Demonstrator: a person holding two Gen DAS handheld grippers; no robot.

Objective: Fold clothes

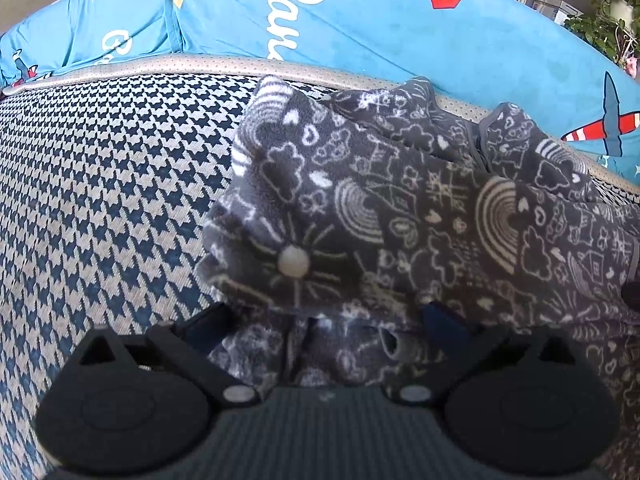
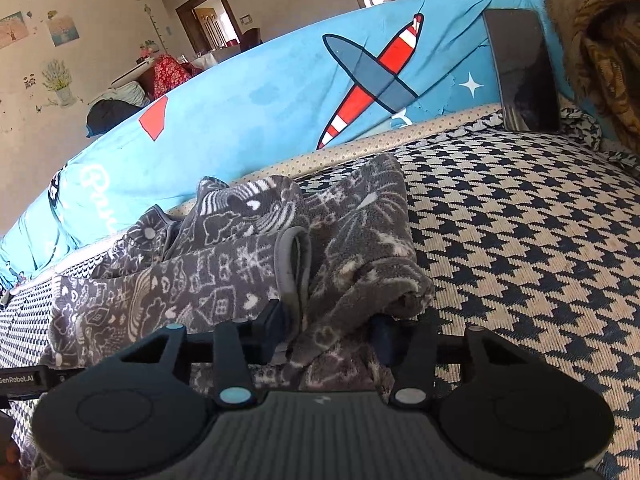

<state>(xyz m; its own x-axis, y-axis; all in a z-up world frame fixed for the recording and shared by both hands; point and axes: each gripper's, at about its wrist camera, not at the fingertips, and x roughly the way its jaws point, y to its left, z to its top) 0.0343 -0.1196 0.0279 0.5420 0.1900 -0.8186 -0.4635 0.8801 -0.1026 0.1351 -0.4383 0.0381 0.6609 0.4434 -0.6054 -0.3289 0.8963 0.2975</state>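
- The grey doodle-print garment (image 1: pixel 360 216) lies bunched on the houndstooth sofa seat (image 1: pixel 100 200), against the blue cover (image 1: pixel 400 40).
- Left gripper (image 1: pixel 320 328): fingers stand wide with fabric between them; I cannot tell whether they press on it.
- Right gripper (image 2: pixel 332 324): fingers narrow, pinching a thick fold.
- Risk: either gripper may catch several layers or slip, skewing the fold.
- Readable: "GenRobot.AI" label (image 2: pixel 18 379); the cover's script starts "Pa".

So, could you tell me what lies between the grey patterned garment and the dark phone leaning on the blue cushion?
In the right wrist view, only bare houndstooth cover lies between the garment and the phone.
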